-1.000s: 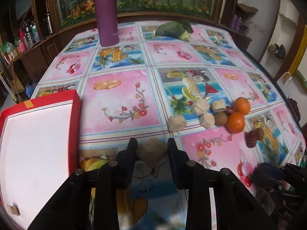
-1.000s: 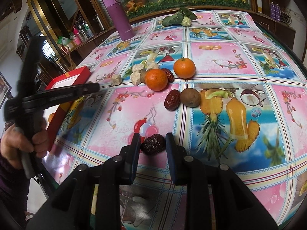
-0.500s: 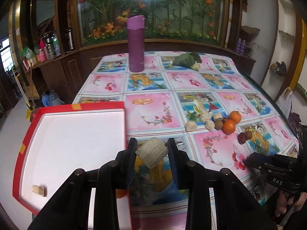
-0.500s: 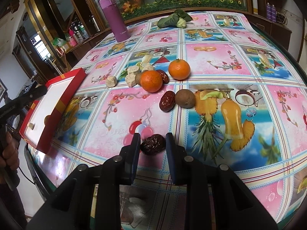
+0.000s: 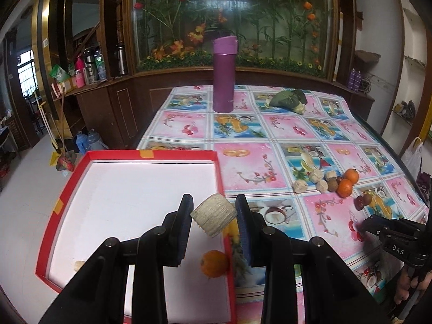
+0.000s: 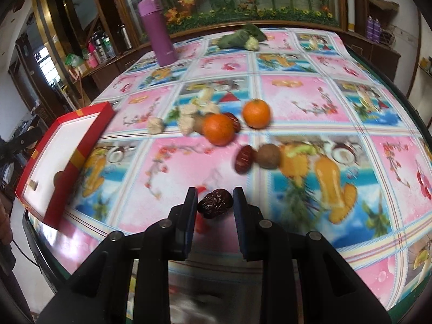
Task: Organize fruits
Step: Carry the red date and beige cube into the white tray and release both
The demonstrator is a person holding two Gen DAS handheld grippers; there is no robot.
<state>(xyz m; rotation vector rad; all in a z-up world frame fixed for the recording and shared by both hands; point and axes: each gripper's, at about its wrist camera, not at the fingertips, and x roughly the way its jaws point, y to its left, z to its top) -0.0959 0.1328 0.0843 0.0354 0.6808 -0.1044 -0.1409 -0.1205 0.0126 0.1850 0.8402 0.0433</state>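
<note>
My left gripper (image 5: 213, 208) is shut on a beige fibrous chunk (image 5: 213, 214), held in the air over the right side of the red tray (image 5: 151, 152). An orange (image 5: 214, 263) and a small beige piece (image 5: 79, 264) lie inside the tray. My right gripper (image 6: 215, 199) is shut on a dark wrinkled date (image 6: 215, 203) above the table's near edge. Beyond it lie two oranges (image 6: 218, 129), a red date (image 6: 243, 158), a kiwi (image 6: 268, 155) and beige chunks (image 6: 155, 125). The red tray (image 6: 75, 145) sits at the left.
A tall purple flask (image 5: 223, 74) and a green leafy vegetable (image 5: 289, 100) stand at the table's far end. The fruit pile (image 5: 344, 188) lies right of the tray. A person's hand holds the right gripper's handle (image 5: 397, 245) at the lower right. Cabinets ring the table.
My left gripper has lifted the beige chunk and drawn back and left, so it now hangs over the tray. My right gripper still holds the date and has shifted slightly; its view is blurred.
</note>
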